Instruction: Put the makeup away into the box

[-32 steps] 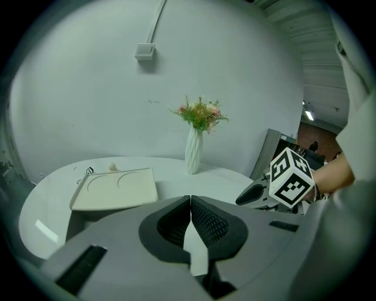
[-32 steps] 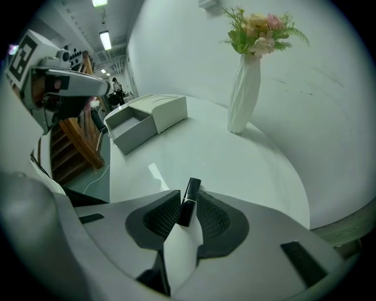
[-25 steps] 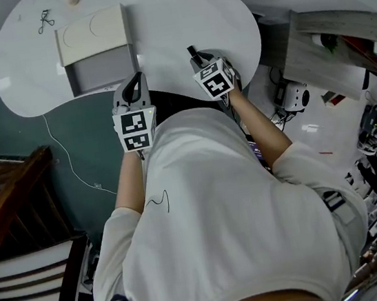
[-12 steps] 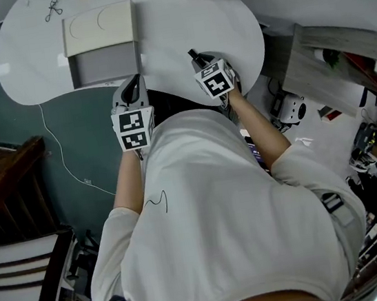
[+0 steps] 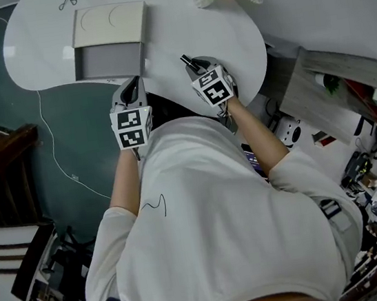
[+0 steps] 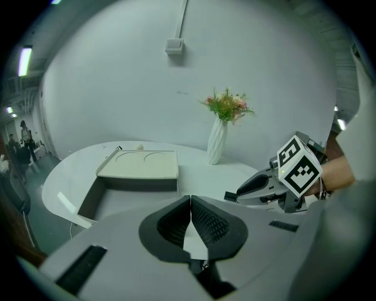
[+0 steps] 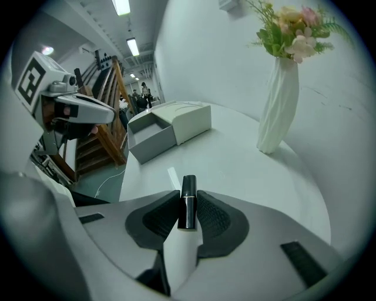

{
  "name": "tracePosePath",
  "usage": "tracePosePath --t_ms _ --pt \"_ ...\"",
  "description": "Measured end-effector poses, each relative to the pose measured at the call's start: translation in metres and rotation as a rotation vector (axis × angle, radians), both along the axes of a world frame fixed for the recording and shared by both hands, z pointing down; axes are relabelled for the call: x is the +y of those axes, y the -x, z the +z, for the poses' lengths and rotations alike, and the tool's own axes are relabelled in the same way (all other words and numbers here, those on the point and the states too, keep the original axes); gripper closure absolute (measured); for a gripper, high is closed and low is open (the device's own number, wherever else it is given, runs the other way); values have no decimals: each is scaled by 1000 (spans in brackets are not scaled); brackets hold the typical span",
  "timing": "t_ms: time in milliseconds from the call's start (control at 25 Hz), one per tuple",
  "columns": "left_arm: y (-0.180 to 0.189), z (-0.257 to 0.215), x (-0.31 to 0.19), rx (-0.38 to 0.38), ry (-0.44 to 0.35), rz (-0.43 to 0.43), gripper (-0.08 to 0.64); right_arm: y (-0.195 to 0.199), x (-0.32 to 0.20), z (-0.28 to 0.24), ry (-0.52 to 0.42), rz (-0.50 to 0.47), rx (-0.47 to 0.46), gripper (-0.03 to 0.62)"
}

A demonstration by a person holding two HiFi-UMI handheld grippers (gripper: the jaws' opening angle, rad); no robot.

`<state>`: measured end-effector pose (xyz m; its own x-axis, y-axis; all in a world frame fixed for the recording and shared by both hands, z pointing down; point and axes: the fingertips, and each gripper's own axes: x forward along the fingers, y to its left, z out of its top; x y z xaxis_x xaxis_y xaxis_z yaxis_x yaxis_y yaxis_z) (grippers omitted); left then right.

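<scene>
Big white table (image 5: pixel 177 22) fills the top of the head view. The open box (image 5: pixel 109 58) sits at its upper left, drawer pulled toward the person. The flower vase (image 7: pixel 277 100) is upper right in the right gripper view. Left gripper (image 6: pixel 191 203) has its pads pressed together on nothing, and it's actually the one nearer the box. Right gripper (image 5: pixel 196 69) is clamped on a little black makeup tube (image 7: pixel 187 203); the jaws have just been squeezing in, and the tube's long axis runs out along them. From the tube, the box lies up and left. No readable labels, only marker squares.
</scene>
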<state>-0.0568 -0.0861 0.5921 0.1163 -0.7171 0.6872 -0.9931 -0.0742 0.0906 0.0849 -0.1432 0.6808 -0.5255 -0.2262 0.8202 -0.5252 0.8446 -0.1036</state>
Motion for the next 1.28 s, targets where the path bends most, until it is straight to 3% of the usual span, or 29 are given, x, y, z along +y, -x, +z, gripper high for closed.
tracePosePath --t_ms 200,520,920,1280 --pt "3 -6 -6 -24 -10 -2 540 16 -10 -10 -28 -23 -49 505" --pt "33 -7 -13 2 -31 7 540 52 -13 -46 -75 -19 -154 505" --pt "89 -6 -9 29 -56 6 540 123 0 -77 -135 -104 -178 505" --pt "143 1 9 54 -67 -87 540 179 10 -85 -135 -199 -155 505"
